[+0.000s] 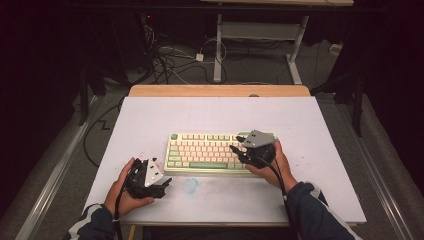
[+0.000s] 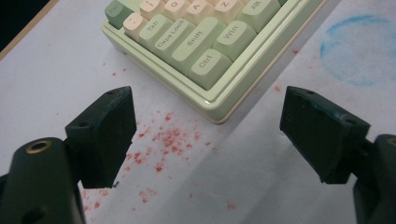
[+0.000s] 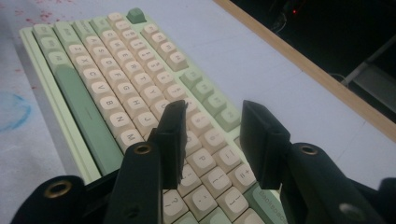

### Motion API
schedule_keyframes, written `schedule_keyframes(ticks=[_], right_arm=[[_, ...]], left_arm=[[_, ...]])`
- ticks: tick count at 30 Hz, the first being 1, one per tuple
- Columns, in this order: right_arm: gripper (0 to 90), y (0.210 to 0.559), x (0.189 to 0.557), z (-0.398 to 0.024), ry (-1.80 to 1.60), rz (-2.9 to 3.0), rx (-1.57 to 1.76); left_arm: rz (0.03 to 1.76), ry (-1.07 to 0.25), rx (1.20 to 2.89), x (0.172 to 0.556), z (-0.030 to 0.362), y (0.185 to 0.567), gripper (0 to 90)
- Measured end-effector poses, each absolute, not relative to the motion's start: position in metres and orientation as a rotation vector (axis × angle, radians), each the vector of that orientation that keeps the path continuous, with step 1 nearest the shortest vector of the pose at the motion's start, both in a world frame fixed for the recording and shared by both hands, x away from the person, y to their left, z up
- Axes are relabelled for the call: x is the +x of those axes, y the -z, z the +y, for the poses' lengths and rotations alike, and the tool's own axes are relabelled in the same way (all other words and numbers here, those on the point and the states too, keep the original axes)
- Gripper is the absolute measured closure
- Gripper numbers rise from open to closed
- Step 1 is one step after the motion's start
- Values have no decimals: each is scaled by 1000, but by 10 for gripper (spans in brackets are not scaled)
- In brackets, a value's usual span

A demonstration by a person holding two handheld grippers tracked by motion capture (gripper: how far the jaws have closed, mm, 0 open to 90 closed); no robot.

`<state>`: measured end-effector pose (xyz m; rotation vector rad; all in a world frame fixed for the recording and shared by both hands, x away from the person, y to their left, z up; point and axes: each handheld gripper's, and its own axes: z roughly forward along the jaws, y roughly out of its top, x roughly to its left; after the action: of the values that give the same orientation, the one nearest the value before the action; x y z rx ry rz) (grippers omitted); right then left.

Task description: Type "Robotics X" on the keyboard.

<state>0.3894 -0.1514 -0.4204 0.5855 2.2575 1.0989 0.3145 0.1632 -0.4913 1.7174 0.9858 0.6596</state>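
Two grippers, one keyboard, one table; entries follow

1. Keyboard: the pale green mechanical keyboard with cream and green keycaps (image 1: 206, 152) lies flat at the middle of the white table top (image 1: 150, 112), long edge parallel to your side, so both hands can reach it from below. This is the thing you are working on.

2. Right gripper (image 1: 239, 144): you hold it over the keyboard's right end, jaws pointing left along the key rows. In the right gripper view its two black jaws stand partly apart, nothing between them, with the cream punctuation keys (image 3: 205, 161) just beneath. The pads press on no key. A gap this narrow suits, by my judgement, pinching a single keycap or poking one key rather than grasping the whole board.

3. Left gripper (image 1: 167, 181): you rest it on the table just off the keyboard's near left corner. In the left gripper view its jaws gape wide and hold nothing; the green Ctrl key (image 2: 206, 65) and the corner of the case lie ahead, apart from the pads. Likely parked there to steady the board if it slides.

4. Marks: red specks (image 2: 166, 140) scattered on the table before the left jaws, and a faint blue ring-shaped smudge (image 1: 190, 185) near the front edge
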Motion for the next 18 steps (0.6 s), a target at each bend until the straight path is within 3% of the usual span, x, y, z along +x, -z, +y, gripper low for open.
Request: schedule_keyframes(ticks=[4,10,18], right_arm=[[467,417,382,-155,-1111,2230,576],[356,413,373,-164,-1127,2175,594],[260,412,360,-180,-1123,2103,628]], left_arm=[[984,-660,1720,314,163,491,173],[983,-662,1720,314,163,491,174],[981,-668,1721,314,163,491,174]])
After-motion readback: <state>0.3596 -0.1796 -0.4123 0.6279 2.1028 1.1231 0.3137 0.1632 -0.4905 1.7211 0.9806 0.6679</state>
